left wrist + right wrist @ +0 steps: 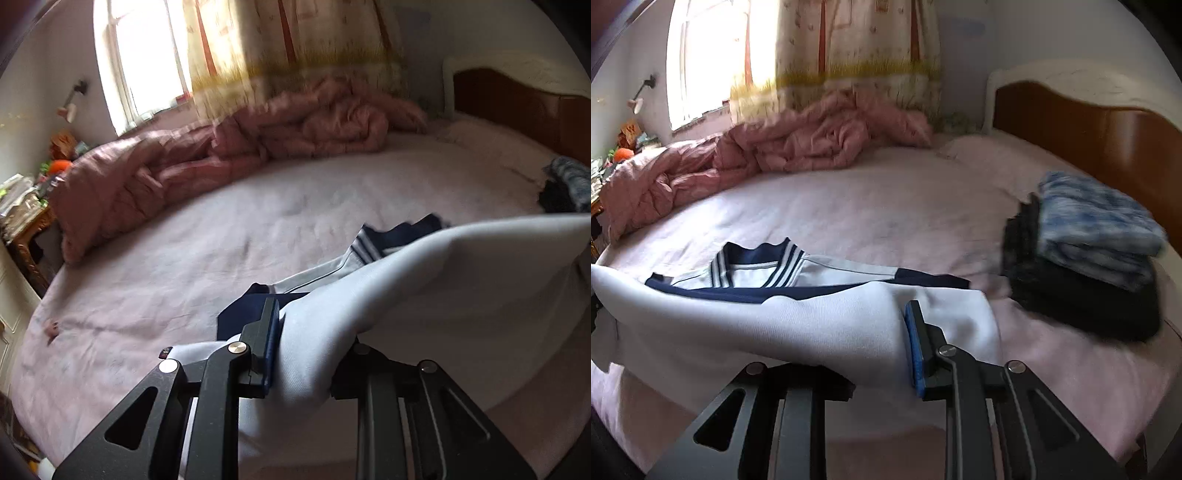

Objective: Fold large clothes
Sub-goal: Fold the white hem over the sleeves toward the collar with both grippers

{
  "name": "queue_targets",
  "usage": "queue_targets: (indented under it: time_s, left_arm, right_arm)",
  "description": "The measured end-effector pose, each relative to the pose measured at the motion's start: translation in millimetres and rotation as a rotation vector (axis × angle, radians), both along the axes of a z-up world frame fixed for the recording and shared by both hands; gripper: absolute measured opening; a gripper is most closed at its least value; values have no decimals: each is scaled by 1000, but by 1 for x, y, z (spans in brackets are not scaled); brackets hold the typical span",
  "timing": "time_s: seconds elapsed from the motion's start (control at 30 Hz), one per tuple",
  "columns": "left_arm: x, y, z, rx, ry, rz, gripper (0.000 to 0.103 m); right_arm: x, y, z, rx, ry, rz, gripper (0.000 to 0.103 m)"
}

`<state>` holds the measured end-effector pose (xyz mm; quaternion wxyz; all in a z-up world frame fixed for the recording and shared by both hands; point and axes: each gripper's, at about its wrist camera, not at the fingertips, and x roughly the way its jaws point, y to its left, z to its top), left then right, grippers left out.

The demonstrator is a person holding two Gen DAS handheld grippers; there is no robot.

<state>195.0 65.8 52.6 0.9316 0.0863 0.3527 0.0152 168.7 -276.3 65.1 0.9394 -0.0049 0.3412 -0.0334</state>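
Observation:
A white jacket point(775, 325) with a navy, white-striped collar point(753, 266) lies on the pink bed sheet point(868, 206), its near hem lifted off the bed. In the left wrist view the same white jacket point(443, 280) drapes over my left gripper point(314, 332). Its blue-padded left finger presses the cloth, and the other finger is buried under the fold. My right gripper point(875, 343) pinches the hem's right end. Only its right finger shows, since cloth covers the left one. The hem hangs stretched between the two grippers.
A crumpled pink quilt point(775, 147) runs along the bed's far side under the window. A stack of folded dark and blue clothes point(1089, 258) sits at the right near the brown headboard point(1089, 133). A cluttered nightstand point(22, 206) stands left of the bed.

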Motion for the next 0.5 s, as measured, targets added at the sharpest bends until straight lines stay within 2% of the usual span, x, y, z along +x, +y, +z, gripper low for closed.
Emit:
queue_targets:
  time_s: [0.07,0.2,0.33,0.37,0.4,0.43,0.47,0.5]
  left_arm:
    - [22,0,-17,8,52,17,22]
    - [35,4,-26,-9,42,40,25]
    - [46,-1,-39,26,40,25,31]
    - [45,-4,-40,51,26,14,37]
    - [45,-5,-40,75,10,11,55]
    - [42,-5,-39,99,-14,11,67]
    - [37,-4,-38,124,-44,25,89]
    - [29,-2,-36,144,-85,52,98]
  right_arm:
    - [28,7,-10,-76,22,19,23]
    - [65,26,-23,-204,35,67,23]
    - [89,32,-36,-242,93,101,24]
    - [91,32,-40,-239,108,106,24]
    - [93,31,-45,-234,125,112,25]
    - [92,30,-48,-230,130,115,27]
    - [91,29,-49,-230,127,117,28]
    - [87,29,-49,-230,115,120,32]
